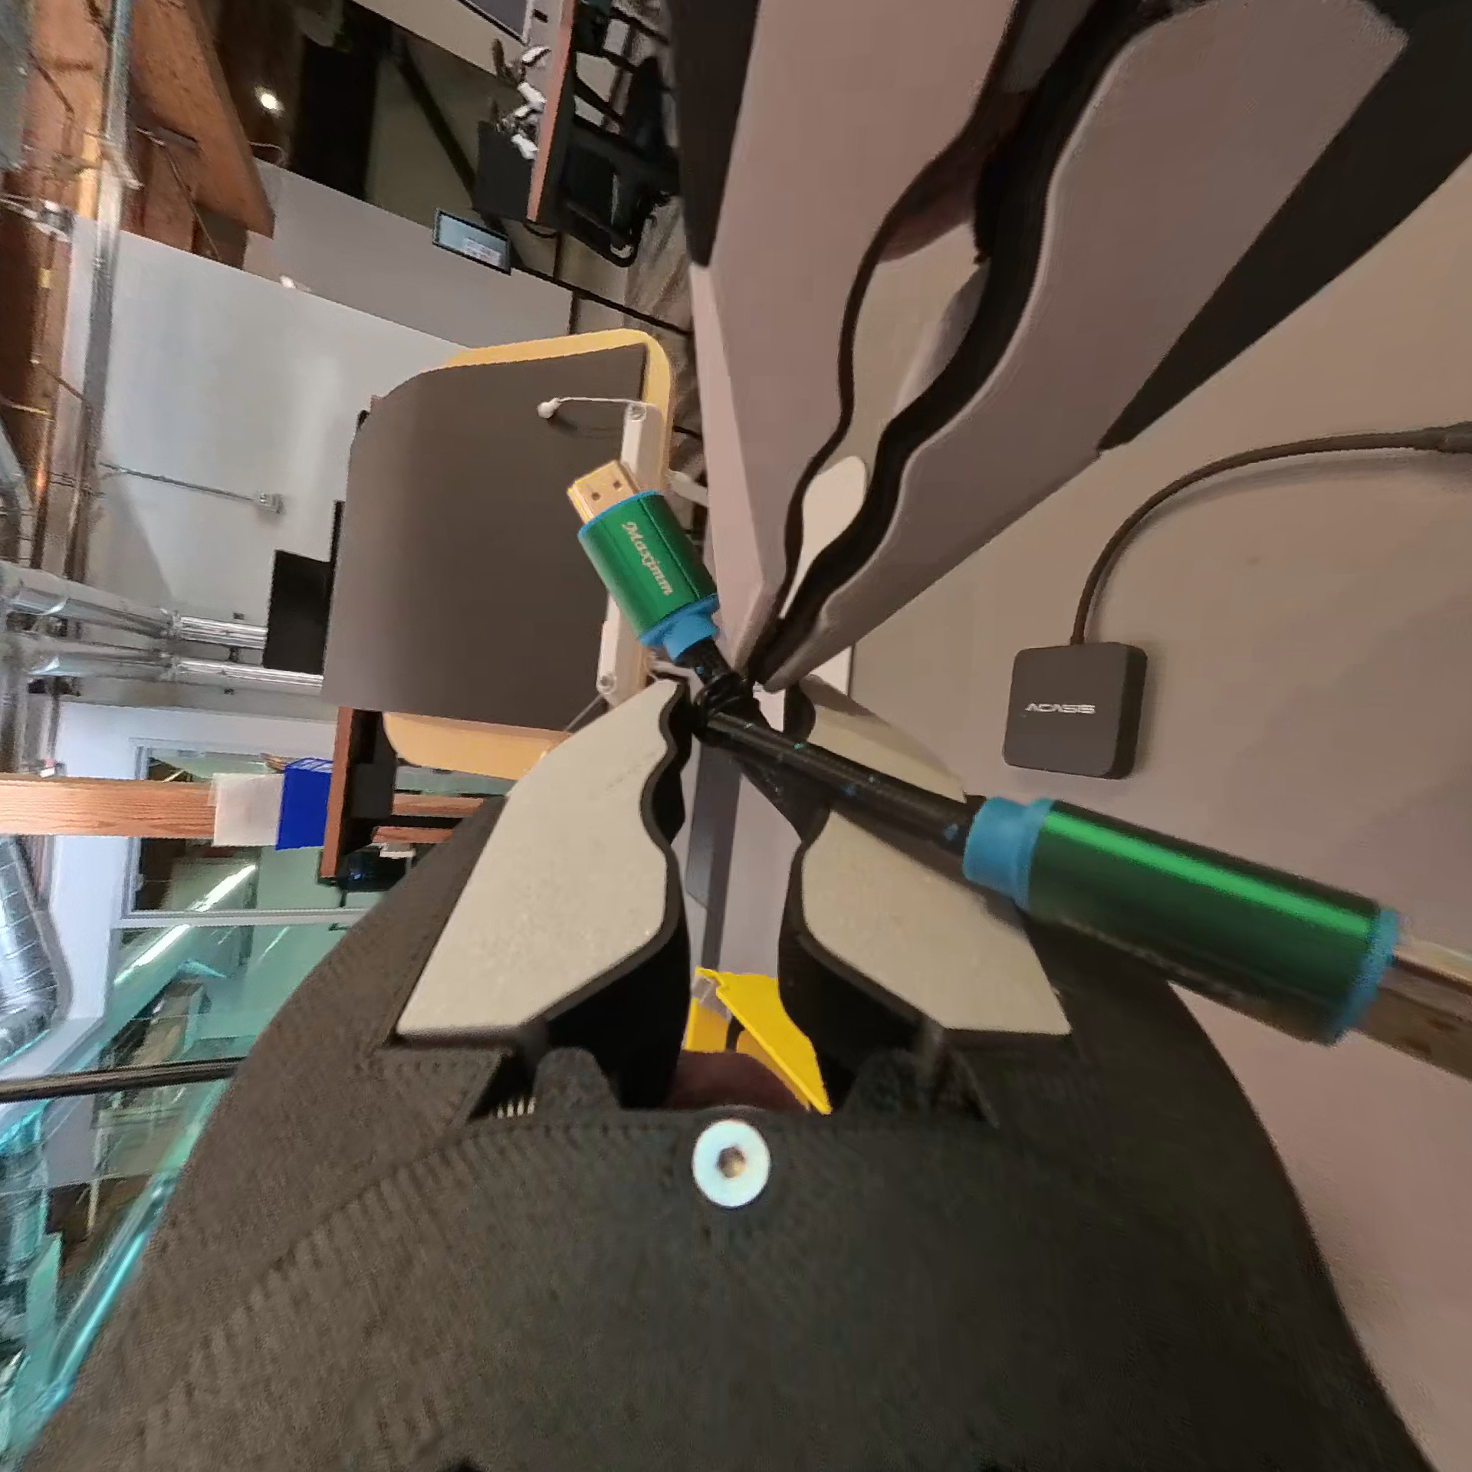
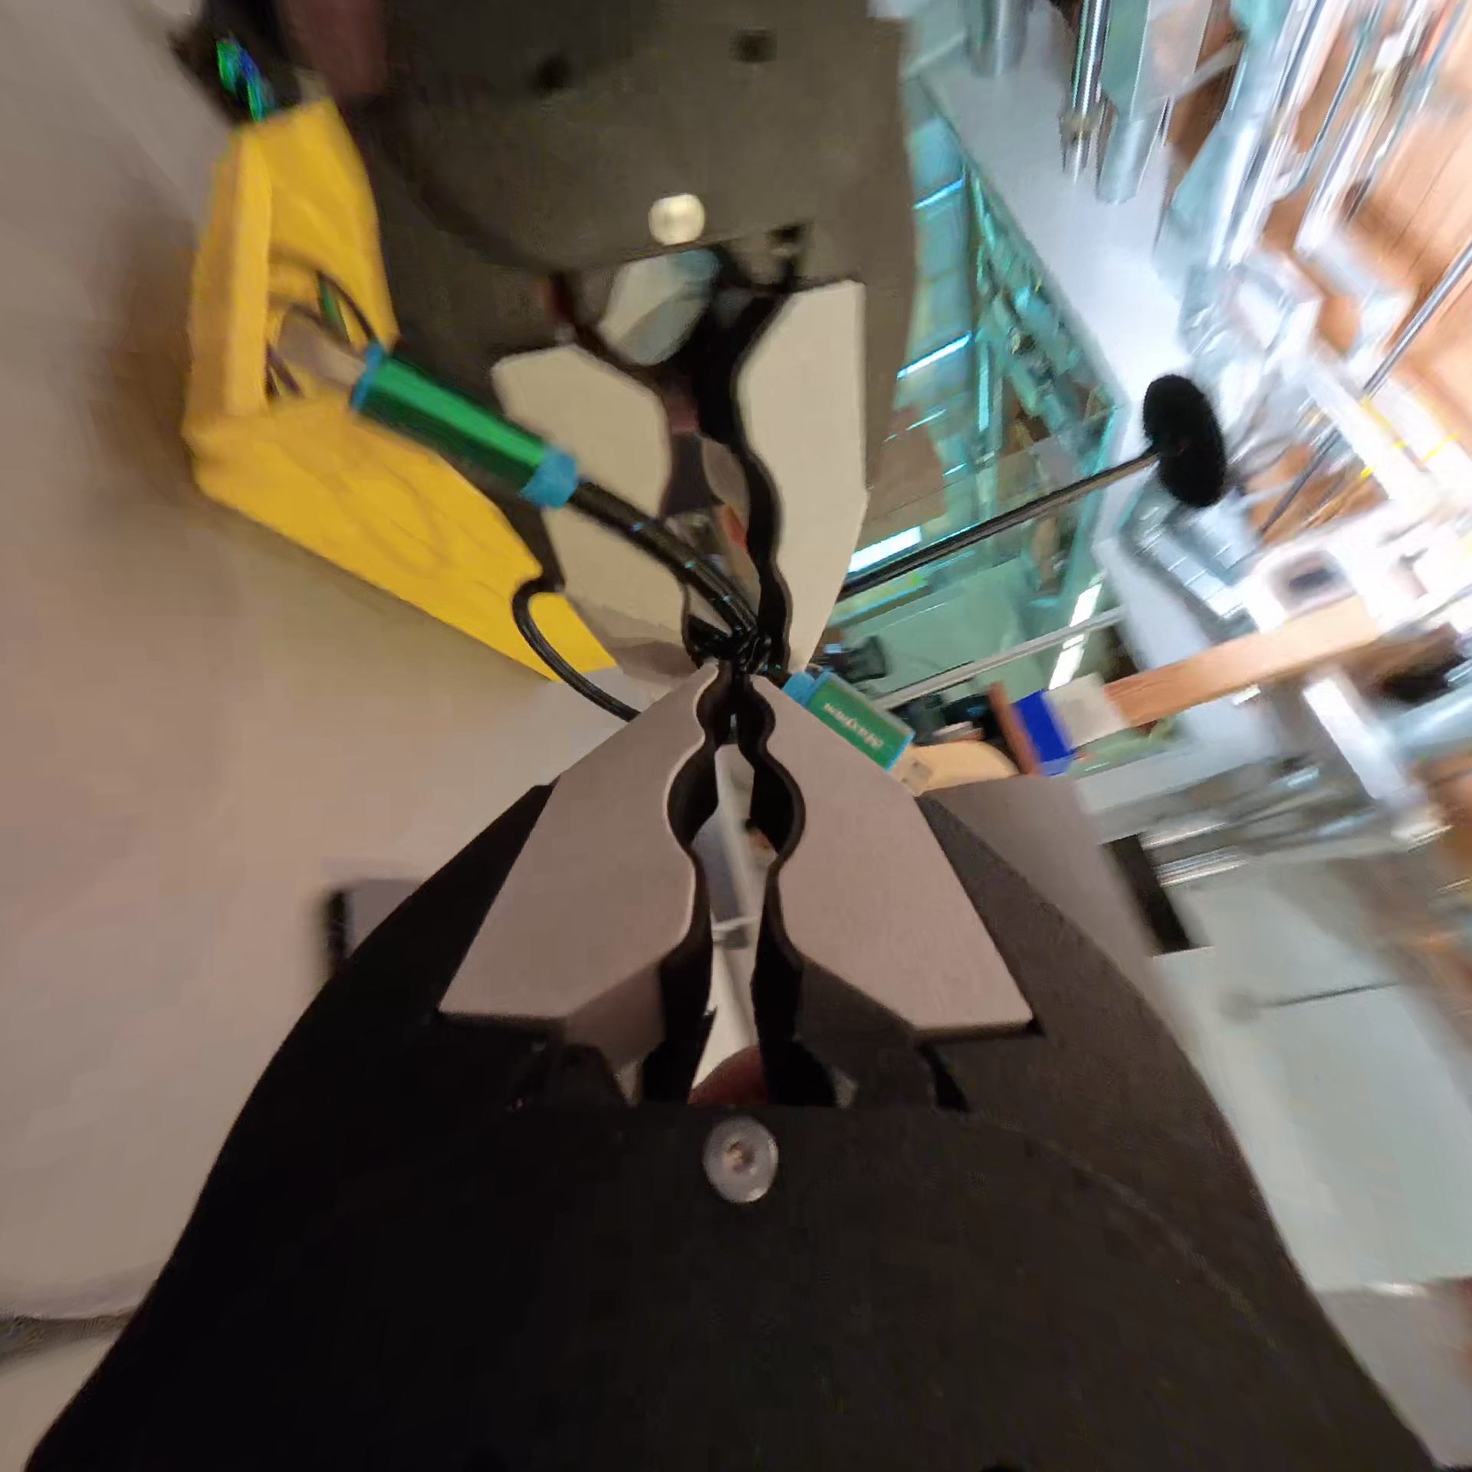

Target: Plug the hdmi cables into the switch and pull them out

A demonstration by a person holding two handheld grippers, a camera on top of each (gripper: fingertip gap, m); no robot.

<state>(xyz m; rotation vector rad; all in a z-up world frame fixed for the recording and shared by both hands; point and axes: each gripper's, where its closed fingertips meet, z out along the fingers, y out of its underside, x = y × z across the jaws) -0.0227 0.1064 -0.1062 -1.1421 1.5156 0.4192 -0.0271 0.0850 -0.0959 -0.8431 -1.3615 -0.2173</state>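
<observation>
A short HDMI cable (image 1: 828, 769), black with a green metal plug at each end, hung in mid-air, pinched at a knot-like bunch near its middle. The left gripper (image 1: 717, 705) and the right gripper (image 1: 757, 677) met tip to tip there, each with its jaws nearly together on the cable, apparently sharing the load while the grip was sorted out. One green plug (image 1: 645, 577) pointed away with its gold connector bare; the other plug (image 1: 1179, 900) stuck out close to the left camera. Neither was seated in anything.

The switch (image 1: 1075, 709), a small dark square box with its own thin lead, lay on the grey table (image 1: 1274, 597) well apart from both plugs, so plugging in appeared not yet begun. Holding the cable mid-length left both connectors swinging free; a grasp nearer a plug would likely be needed to aim it. A yellow bag (image 2: 319, 446) sat on the table beside the left gripper in the blurred right wrist view.
</observation>
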